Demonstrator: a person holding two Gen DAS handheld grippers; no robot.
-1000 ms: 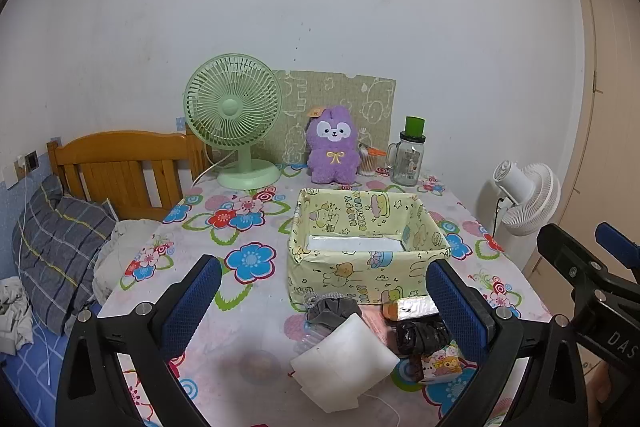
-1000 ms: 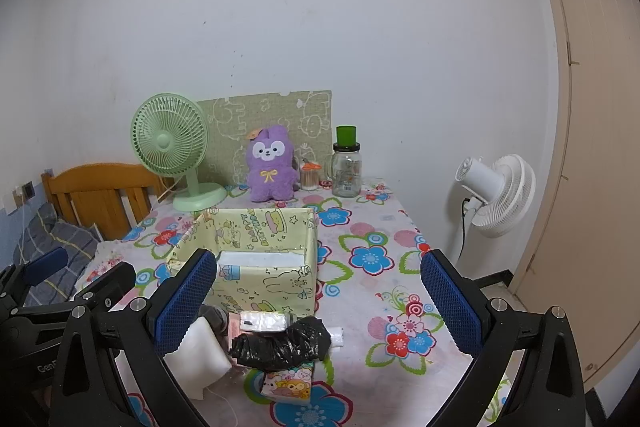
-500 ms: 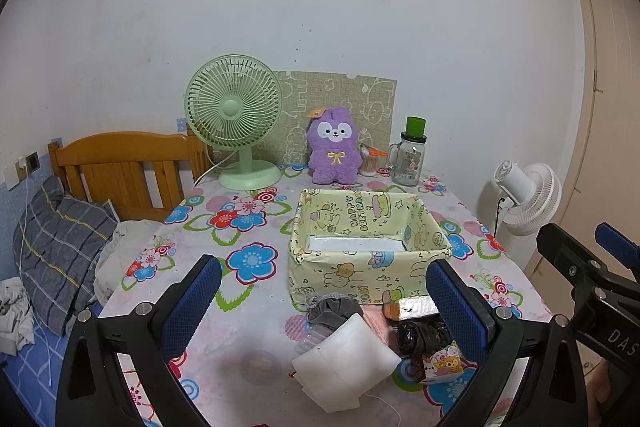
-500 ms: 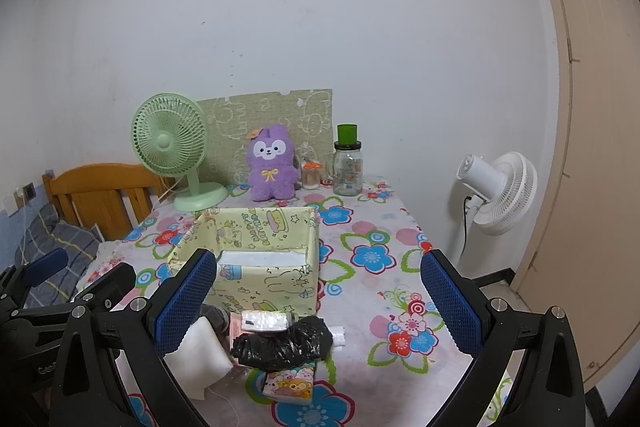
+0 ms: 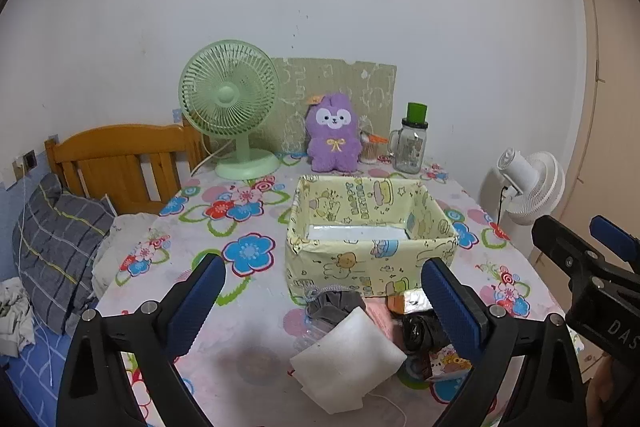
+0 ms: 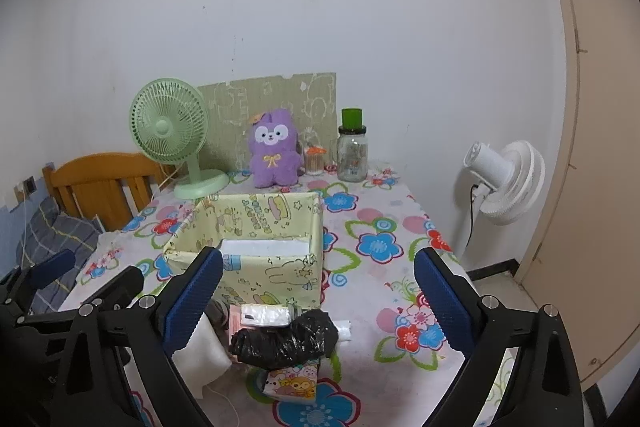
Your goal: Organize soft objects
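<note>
Since a second ago: nothing shifted. Right gripper [image 6: 316, 291] wide, jaws closing, empty; left gripper [image 5: 324, 297] wide open, empty. Pile partly hidden behind pads: white foam sheet [image 5: 348, 359], black plastic bag [image 6: 284, 339], grey scrunchie [image 5: 334, 305], touching, before yellow box [image 5: 372, 267] on floral table [image 5: 248, 327].

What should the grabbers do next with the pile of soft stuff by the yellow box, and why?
Probably lower the right gripper, jaws closing around nothing, onto the black bag. It lies topmost in front of the box, which looks nearly empty.
</note>
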